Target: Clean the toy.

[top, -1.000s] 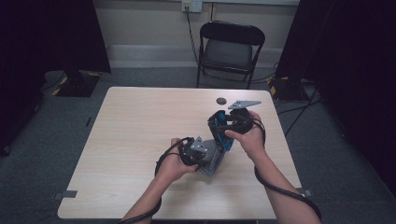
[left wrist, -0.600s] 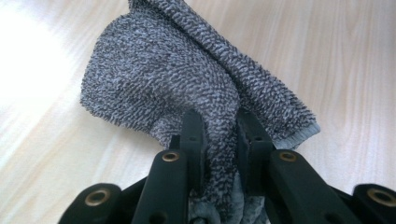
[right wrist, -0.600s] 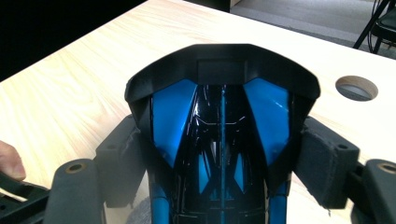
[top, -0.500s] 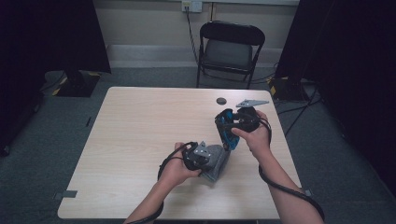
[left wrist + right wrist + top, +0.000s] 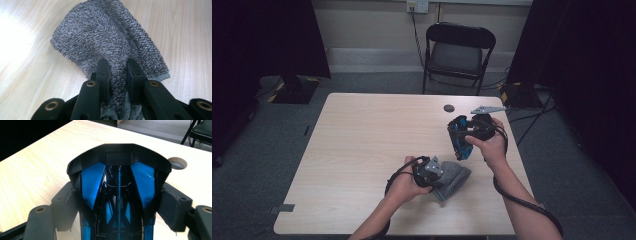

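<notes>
Pale wood bench (image 5: 362, 150) stands before a folding chair (image 5: 457, 55). Left gripper (image 5: 434, 172) has its jaws clenched on a grey knitted cloth (image 5: 110, 42), bunched and resting on the bench. Right gripper (image 5: 464, 137) grasps a glossy black-and-blue object (image 5: 118, 185), lifted just above it. Wiping seems in hand; next, cloth and object must be brought together.
</notes>
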{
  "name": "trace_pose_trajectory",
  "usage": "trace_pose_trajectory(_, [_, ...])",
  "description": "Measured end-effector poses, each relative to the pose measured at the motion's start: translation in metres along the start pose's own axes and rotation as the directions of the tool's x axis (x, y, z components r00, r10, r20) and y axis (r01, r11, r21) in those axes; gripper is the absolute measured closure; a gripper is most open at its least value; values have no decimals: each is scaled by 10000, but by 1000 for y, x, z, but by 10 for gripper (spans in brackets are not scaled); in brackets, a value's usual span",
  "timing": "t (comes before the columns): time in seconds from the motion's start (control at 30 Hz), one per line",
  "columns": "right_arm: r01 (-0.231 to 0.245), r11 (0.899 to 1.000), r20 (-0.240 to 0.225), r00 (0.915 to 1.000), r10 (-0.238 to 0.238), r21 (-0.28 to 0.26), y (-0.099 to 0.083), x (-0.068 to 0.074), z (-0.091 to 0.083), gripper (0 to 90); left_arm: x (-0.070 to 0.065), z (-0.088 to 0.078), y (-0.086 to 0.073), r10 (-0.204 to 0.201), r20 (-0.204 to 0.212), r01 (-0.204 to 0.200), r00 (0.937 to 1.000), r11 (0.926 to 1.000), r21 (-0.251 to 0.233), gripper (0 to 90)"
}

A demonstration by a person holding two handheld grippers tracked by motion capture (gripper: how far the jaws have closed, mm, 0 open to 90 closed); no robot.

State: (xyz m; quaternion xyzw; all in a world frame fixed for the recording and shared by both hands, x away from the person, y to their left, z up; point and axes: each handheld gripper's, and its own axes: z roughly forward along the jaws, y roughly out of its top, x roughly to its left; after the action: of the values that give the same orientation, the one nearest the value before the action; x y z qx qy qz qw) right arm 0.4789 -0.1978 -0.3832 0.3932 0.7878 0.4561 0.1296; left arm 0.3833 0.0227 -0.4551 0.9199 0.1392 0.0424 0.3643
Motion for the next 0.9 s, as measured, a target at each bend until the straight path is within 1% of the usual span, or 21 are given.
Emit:
trace_pose_trajectory(0.03, [10,10000,49,10000,-10,-22,-1,-1,-1,252,4,-4,0,316,-57,-315,9995,9993,221,750])
trace_pose_trajectory(0.07, [-12,10000,67,10000,12,11,-2,-2,-2,252,5,-6,-1,191,-65,-190,9998,9997,179,750])
trace_pose_trajectory(0.1, [-68,10000,55,10000,68,24,-3,-4,-3,252,5,-8,-3,-95,-185,94,9998,9999,-56,750])
trace_pose_trajectory(0.2, [-78,9999,171,9998,77,78,-6,-9,-6,252,13,-18,-8,-213,-479,206,9986,9997,-147,748])
trace_pose_trajectory(0.27, [-86,9998,246,9997,82,161,-8,-12,-8,252,18,-26,-12,-379,-667,364,9971,9991,-225,749])
trace_pose_trajectory(0.37, [-174,9995,313,9994,166,254,-13,-18,-11,252,27,-39,-20,-598,-1000,570,9932,9979,-304,748])
trace_pose_trajectory(0.4, [-161,9995,361,9992,151,285,-15,-20,-12,251,31,-44,-24,-702,-1152,662,9909,9971,-380,749])
trace_pose_trajectory(0.47, [-222,9991,433,9989,207,367,-20,-24,-13,252,37,-52,-29,-891,-1339,848,9870,9957,-379,748])
trace_pose_trajectory(0.5, [-254,9989,433,9988,237,384,-22,-26,-14,252,41,-57,-34,-1022,-1495,970,9835,9944,-414,748])
trace_pose_trajectory(0.57, [-323,9982,538,9981,296,500,-27,-29,-15,251,45,-63,-39,-1137,-1644,1092,9798,9934,-363,748])
trace_pose_trajectory(0.6, [-323,9980,574,9979,292,537,-30,-32,-16,252,48,-67,-43,-1212,-1774,1167,9766,9925,-360,748])
trace_pose_trajectory(0.67, [-481,9972,651,9969,443,571,-34,-36,-17,252,51,-71,-49,-1346,-1873,1305,9730,9909,-344,747])
trace_pose_trajectory(0.7, [-511,9968,659,9967,471,609,-36,-38,-18,252,53,-74,-52,-1460,-1931,1407,9703,9892,-411,747])
trace_pose_trajectory(0.73, [-549,9964,664,9965,506,651,-37,-40,-18,251,55,-76,-55,-1637,-2002,1572,9660,9864,-482,746])
trace_pose_trajectory(0.8, [-503,9957,762,9961,444,780,-40,-42,-19,251,59,-80,-60,-1770,-2084,1714,9619,9842,-450,745])
trace_pose_trajectory(0.87, [-565,9949,850,9952,494,835,-42,-44,-21,252,64,-84,-65,-1980,-2208,1923,9550,9802,-476,746])
trace_pose_trajectory(0.9, [-569,9946,862,9951,494,866,-43,-45,-21,252,66,-86,-68,-2028,-2270,1967,9525,9792,-494,746])
